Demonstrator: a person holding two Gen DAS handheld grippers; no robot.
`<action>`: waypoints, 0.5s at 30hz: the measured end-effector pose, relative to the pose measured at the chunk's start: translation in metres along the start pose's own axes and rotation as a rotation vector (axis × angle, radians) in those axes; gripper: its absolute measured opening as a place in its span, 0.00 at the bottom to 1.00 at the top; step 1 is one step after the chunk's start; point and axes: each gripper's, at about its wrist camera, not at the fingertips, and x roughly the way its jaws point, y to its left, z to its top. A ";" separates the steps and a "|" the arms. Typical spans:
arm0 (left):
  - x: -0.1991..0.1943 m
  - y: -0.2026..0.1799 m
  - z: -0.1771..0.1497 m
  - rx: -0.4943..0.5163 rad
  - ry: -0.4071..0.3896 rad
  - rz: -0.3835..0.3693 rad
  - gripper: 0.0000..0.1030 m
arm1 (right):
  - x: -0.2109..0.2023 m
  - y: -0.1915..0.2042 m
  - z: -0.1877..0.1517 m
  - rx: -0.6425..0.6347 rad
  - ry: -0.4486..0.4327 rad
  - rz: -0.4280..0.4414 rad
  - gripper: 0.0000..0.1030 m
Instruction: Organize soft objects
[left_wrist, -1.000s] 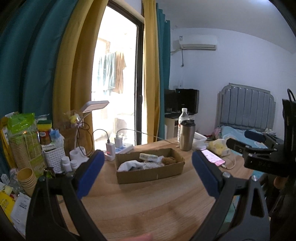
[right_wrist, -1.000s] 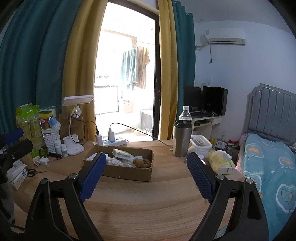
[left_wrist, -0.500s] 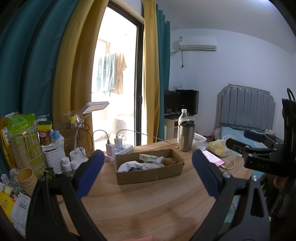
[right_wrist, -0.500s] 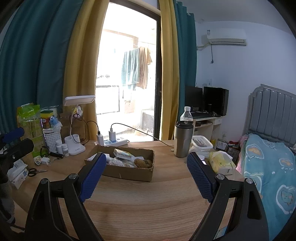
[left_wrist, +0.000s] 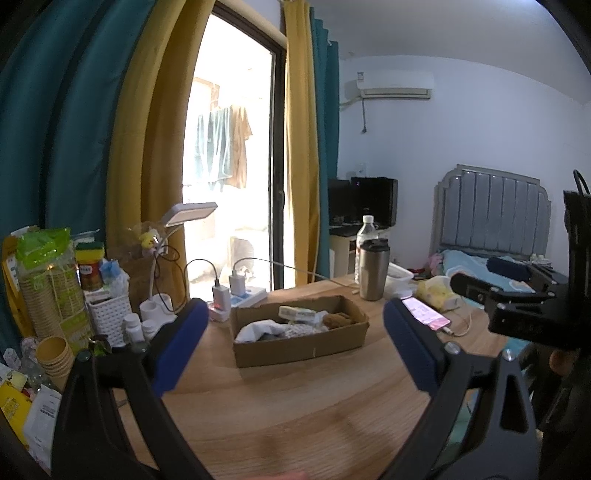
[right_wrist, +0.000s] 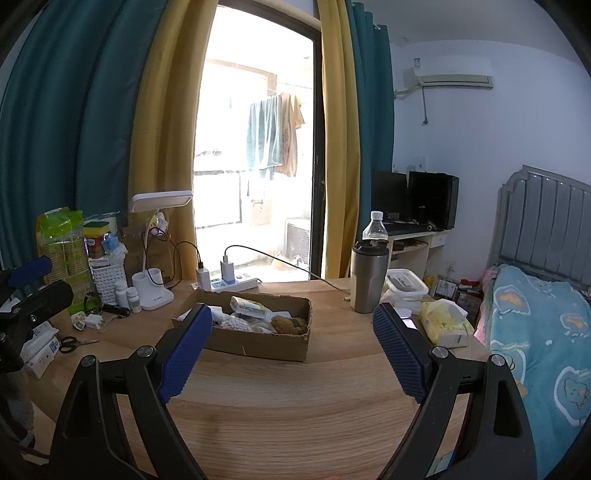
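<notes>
Two sets of tongs hang over the wooden surface (right_wrist: 295, 398), both spread wide and holding nothing. The left tongs (left_wrist: 295, 345) frame the cardboard box (left_wrist: 300, 341) between their blue pads (left_wrist: 181, 345), the box lying a little ahead of the fingertips and apart from them. The right tongs (right_wrist: 291, 349) point at the same cardboard box (right_wrist: 255, 341) from farther right, so it sits ahead and toward their left pad (right_wrist: 186, 352).

Inside the box, seen from the left tongs, a white cloth (left_wrist: 258, 328) fills the end nearer the left pad, a pale flat packet (left_wrist: 295, 314) lies toward the far wall, and a brown fuzzy lump (left_wrist: 338, 319) sits at the end nearer the right pad. From the right tongs the packet (right_wrist: 249, 306) shows yellow-green print, the brown lump (right_wrist: 290, 325) rests against the box's right corner, and a speckled white piece (right_wrist: 236, 325) lies between them; what it is I cannot tell.

Beyond the box and to the right of both tongs stands a steel tumbler (right_wrist: 367, 280), with a water bottle (right_wrist: 375, 229) just behind it. A yellow tissue pack (right_wrist: 443, 321) lies beside the right tongs' right pad. To the far left stand a white desk lamp (right_wrist: 159, 251), a power strip (right_wrist: 232, 284) with chargers plugged in, and scissors (right_wrist: 72, 343) lying flat. From the left tongs a pink phone (left_wrist: 424, 317) lies just past their right pad, and the right tongs (left_wrist: 491, 291) show at the right edge.
</notes>
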 end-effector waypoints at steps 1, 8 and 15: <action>0.000 0.000 0.000 -0.002 0.002 -0.002 0.94 | 0.000 0.000 0.000 0.001 0.000 0.001 0.88; 0.000 0.003 -0.001 -0.008 0.004 -0.001 0.94 | -0.001 0.003 0.000 -0.002 0.004 0.005 0.88; 0.000 0.003 -0.001 -0.009 0.004 -0.001 0.94 | 0.000 0.004 0.000 -0.002 0.006 0.006 0.88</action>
